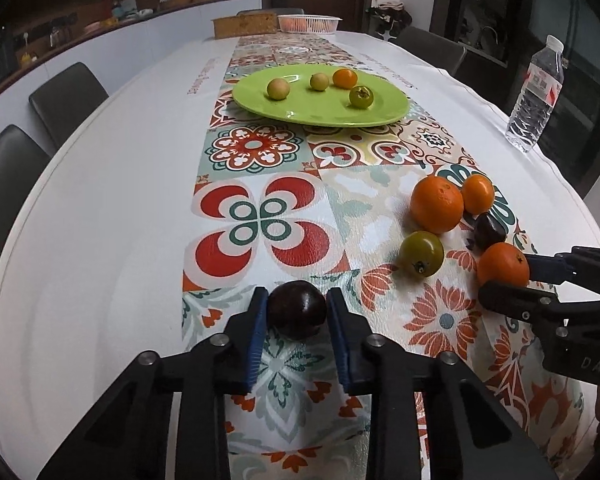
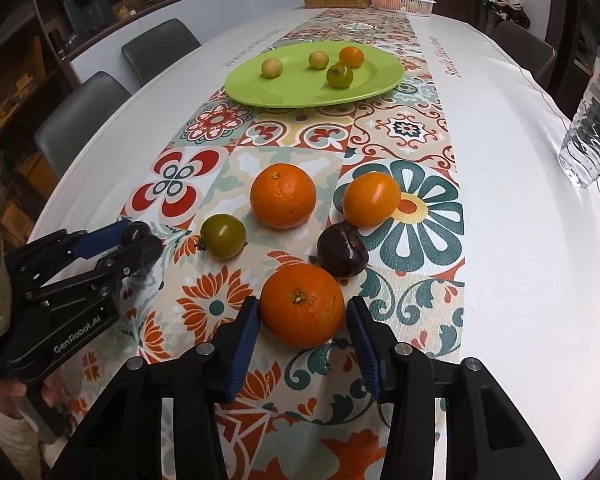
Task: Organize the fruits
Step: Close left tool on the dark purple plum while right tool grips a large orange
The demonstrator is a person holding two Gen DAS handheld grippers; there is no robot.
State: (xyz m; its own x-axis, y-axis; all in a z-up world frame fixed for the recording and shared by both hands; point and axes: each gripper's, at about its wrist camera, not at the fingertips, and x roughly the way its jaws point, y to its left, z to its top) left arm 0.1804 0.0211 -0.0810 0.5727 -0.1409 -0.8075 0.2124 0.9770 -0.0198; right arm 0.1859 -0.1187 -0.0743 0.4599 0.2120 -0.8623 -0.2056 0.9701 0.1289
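L tongs (image 1: 297, 312): my left gripper brackets the dark plum (image 1: 297, 314), low centre of the left view. Left pad looks to touch the skin, right pad sits just beside it w/ a sliver of gap, so I can't tell if it's clamped or only closing. Plum sits on the cloth.

R tongs (image 2: 302, 322): spread wide around the near orange (image 2: 302, 311), bottom centre of right view. Gaps show both sides, so not gripping yet. I read it as lined up for a pinch.

Why both low: I judge each hand is set to take one fruit at once and carry both to the plate.

Green plate (image 1: 320, 114): upper centre, well apart from the loose pile. Already holds two pale round fruits, a small orange one and a green tomato-like one. Far right part is bare, prob. the drop zone.

Loose fruit: big orange (image 2: 283, 195), mandarin (image 2: 371, 199), green tomato (image 2: 223, 236), second dark plum (image 2: 342, 251), all mid-frame in right view, close together; that plum is just beside my orange.

Look of near orange: bright, pebbled skin, stem scar facing up. Plum: glossy, near black.

Water bottle (image 1: 534, 96): right edge, out of the way.
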